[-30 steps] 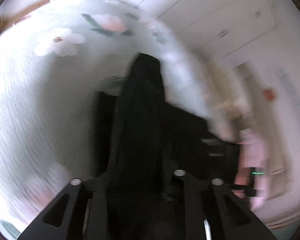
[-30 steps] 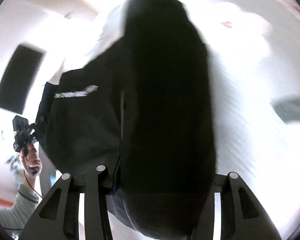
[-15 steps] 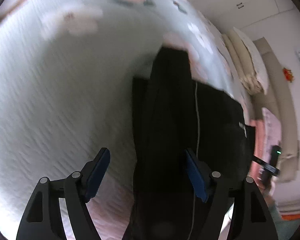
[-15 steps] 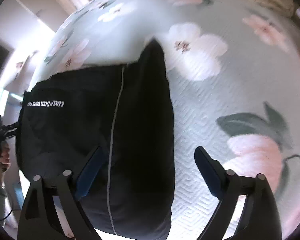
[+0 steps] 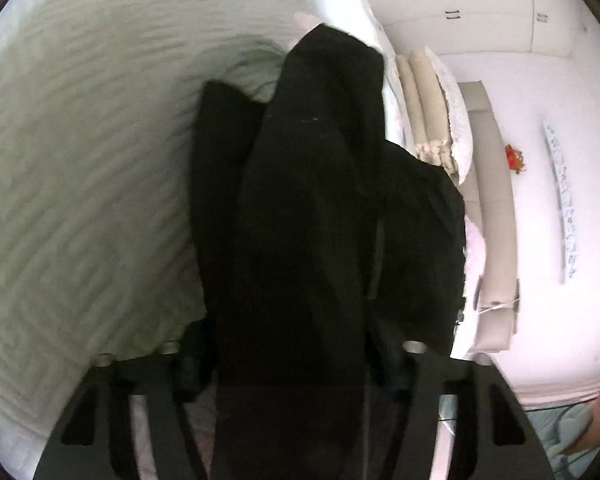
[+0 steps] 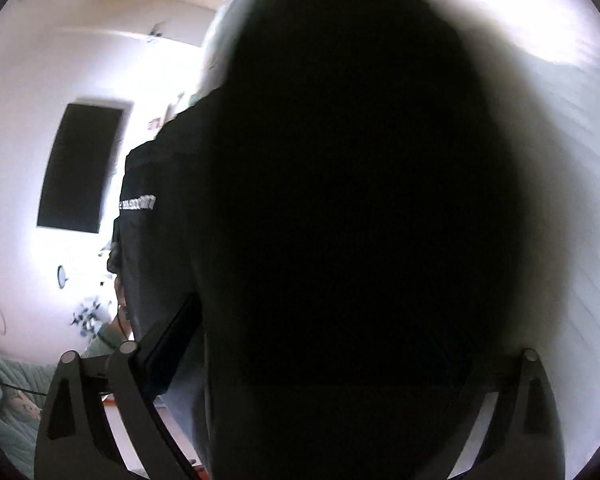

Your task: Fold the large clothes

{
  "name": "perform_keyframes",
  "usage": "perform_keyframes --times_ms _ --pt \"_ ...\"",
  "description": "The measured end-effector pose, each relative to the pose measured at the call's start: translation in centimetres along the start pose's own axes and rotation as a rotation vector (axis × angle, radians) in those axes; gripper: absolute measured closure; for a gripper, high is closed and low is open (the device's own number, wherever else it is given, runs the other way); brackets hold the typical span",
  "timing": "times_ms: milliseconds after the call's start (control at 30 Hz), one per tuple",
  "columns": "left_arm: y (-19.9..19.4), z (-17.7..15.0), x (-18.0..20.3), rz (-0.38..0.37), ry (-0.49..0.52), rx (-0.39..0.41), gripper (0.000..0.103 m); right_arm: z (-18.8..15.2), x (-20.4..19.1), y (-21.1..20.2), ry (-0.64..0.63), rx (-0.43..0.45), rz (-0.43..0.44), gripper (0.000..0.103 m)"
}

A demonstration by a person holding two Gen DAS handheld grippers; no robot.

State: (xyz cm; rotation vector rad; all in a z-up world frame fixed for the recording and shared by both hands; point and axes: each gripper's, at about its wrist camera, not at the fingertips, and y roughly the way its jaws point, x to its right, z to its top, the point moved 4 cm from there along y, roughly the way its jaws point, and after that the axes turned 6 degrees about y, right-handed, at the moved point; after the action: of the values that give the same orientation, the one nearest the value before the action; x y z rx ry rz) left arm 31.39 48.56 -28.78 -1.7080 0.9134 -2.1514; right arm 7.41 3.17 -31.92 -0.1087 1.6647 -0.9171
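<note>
A large black garment [image 5: 308,208] hangs over the pale quilted bed cover [image 5: 80,184]. My left gripper [image 5: 292,364] is closed on a thick bunch of its cloth, which hides the fingertips. In the right wrist view the same black garment [image 6: 340,220] fills most of the frame, with a white printed line [image 6: 138,203] on its left part. My right gripper [image 6: 332,364] holds a fold of it between the fingers [image 6: 172,344]; the right finger is mostly hidden by cloth.
Stacked beige pillows [image 5: 428,112] and a padded headboard [image 5: 496,216] lie at the right in the left wrist view, with white wardrobe doors [image 5: 480,8] behind. A dark rectangular panel [image 6: 80,168] hangs on the white wall in the right wrist view.
Half a second ago both grippers stood open over the garment lying on the bed. Now both have closed on its cloth and lifted it, so it hangs in front of both cameras.
</note>
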Motion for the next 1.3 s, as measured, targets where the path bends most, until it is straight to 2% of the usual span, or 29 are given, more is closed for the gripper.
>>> perform_keyframes --times_ms 33,67,100,133,200,367,500,600,700,767,833,967,1033,1067,1100,1133,1167,1200,1233,1267,1300 --pt "-0.1 -0.1 0.7 0.019 0.031 0.017 0.065 0.2 -0.2 0.1 -0.001 0.006 -0.003 0.019" --pt "-0.8 -0.4 1.8 0.028 0.064 0.043 0.069 0.3 -0.5 -0.1 -0.004 0.018 0.000 0.027" --pt "-1.4 -0.6 2.7 0.028 0.083 0.064 0.074 0.2 -0.8 -0.5 -0.009 0.031 0.000 0.044" --pt "-2.3 -0.8 3.8 0.017 0.098 0.092 0.076 0.0 -1.4 -1.2 -0.016 0.050 -0.004 0.053" --pt "-4.2 -1.5 6.5 -0.012 0.129 0.136 0.077 -0.7 -3.5 -2.5 -0.050 0.074 -0.025 0.063" --pt "-11.2 -3.5 13.7 0.002 0.266 0.244 0.077 -2.6 -11.9 -3.8 -0.189 0.102 -0.055 0.065" --pt "-19.2 -5.3 15.9 0.010 0.293 0.337 0.077 -4.1 -19.9 -4.5 -0.247 0.139 -0.021 0.065" --pt "-24.0 -7.0 16.6 0.026 0.283 0.381 0.077 -5.5 -25.0 -3.6 -0.281 0.128 -0.014 0.065" --pt "-27.3 -9.3 14.3 0.048 0.228 0.403 0.077 -7.2 -28.2 -0.8 -0.296 0.093 -0.033 0.065" --pt "-28.2 -10.4 12.1 0.052 0.182 0.406 0.076 -8.1 -28.8 1.7 -0.281 0.058 -0.046 0.065" --pt "-28.6 -12.2 7.8 0.064 0.117 0.379 0.076 -9.0 -28.3 4.5 -0.259 0.025 -0.075 0.065" --pt "-25.8 -14.5 -0.2 0.088 -0.040 0.324 0.074 -10.3 -24.1 11.5 -0.174 -0.064 -0.151 0.065" --pt "-23.4 -15.6 -6.4 0.135 -0.164 0.291 0.067 -10.5 -20.7 15.0 -0.108 -0.100 -0.217 0.062" --pt "-22.9 -16.1 -9.2 0.163 -0.228 0.297 0.062 -10.2 -18.6 16.2 -0.079 -0.085 -0.290 0.054" --pt "-22.4 -16.7 -12.5 0.125 -0.316 0.319 0.047 -9.8 -17.0 16.5 -0.051 -0.067 -0.321 0.038" --pt "-22.2 -17.3 -15.0 -0.018 -0.408 0.362 0.046 -9.2 -15.0 16.2 0.028 -0.041 -0.289 0.035" --pt "-22.6 -17.6 -15.9 -0.098 -0.460 0.393 0.048 -8.7 -13.1 15.4 0.132 -0.014 -0.234 0.036" --pt "-23.6 -17.7 -16.1 -0.100 -0.477 0.406 0.049 -8.6 -12.1 14.6 0.190 0.000 -0.215 0.036" --pt "-24.5 -17.7 -15.8 -0.042 -0.449 0.409 0.047 -8.4 -11.4 13.2 0.226 0.022 -0.213 0.036" --pt "-26.0 -17.9 -14.9 0.059 -0.397 0.416 0.045 -8.4 -11.3 12.0 0.228 0.044 -0.237 0.036" --pt "-26.9 -18.0 -14.3 0.114 -0.377 0.415 0.045 -8.5 -11.5 10.7 0.224 0.059 -0.278 0.036"
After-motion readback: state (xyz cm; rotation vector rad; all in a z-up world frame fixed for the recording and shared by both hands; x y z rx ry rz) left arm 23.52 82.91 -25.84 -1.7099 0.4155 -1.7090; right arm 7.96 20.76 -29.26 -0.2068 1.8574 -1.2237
